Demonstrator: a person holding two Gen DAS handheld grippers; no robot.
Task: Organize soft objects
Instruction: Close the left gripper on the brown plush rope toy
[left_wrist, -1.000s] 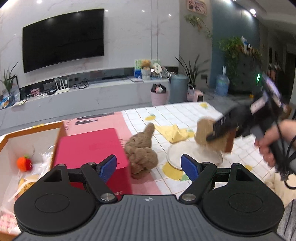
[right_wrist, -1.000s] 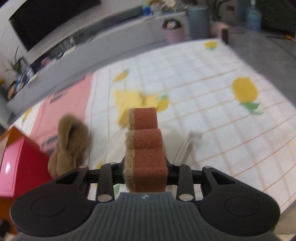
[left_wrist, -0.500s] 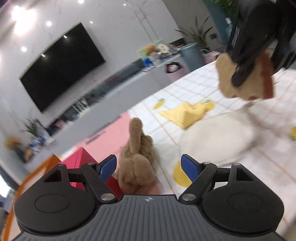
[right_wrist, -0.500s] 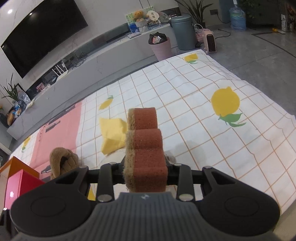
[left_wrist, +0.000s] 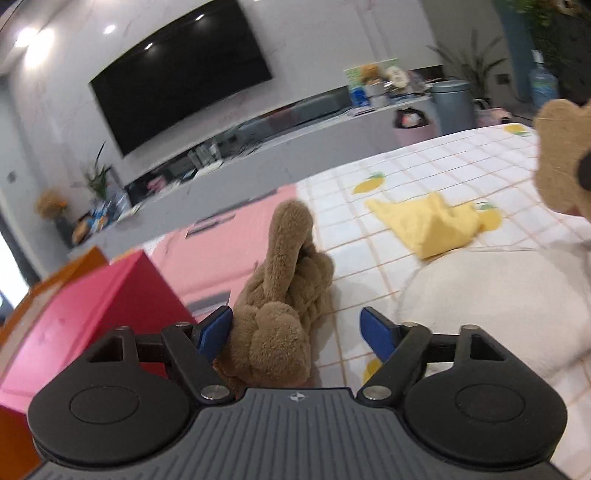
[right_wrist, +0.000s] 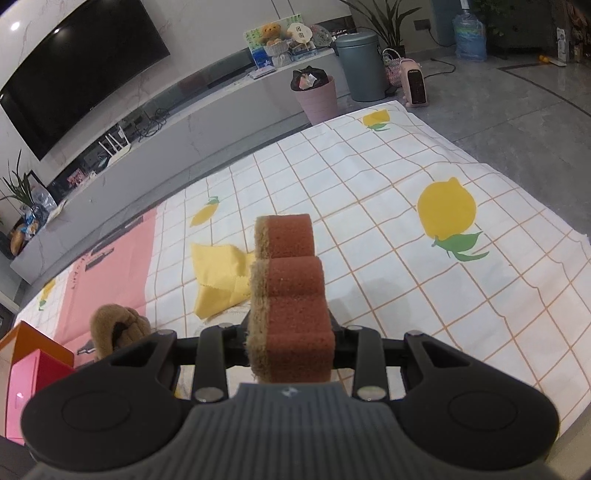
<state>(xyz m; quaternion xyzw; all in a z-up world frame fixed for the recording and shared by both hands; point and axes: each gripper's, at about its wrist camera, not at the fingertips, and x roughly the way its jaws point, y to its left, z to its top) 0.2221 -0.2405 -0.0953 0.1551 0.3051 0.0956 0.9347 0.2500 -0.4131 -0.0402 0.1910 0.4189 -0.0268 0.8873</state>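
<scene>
Blue fingers (left_wrist: 216, 330) of the left gripper (left_wrist: 297, 332) stand wide and have just been closing; one brown knotted plush (left_wrist: 286, 295) lies between them on the tablecloth (right_wrist: 369, 206), the left finger at its side, the right one apart from it. Just left of the plush is one pink box (left_wrist: 96, 306), with an orange box (left_wrist: 70, 264) behind it. One yellow cloth (left_wrist: 432, 225) lies crumpled farther back, and one white cushion (left_wrist: 498, 299) sits to the right. The right gripper (right_wrist: 290, 341) is clamped narrow on one sponge (right_wrist: 290, 295), rust-red on one face and tan on the other, held above the tablecloth; it shows at the right edge of the left view too.
</scene>
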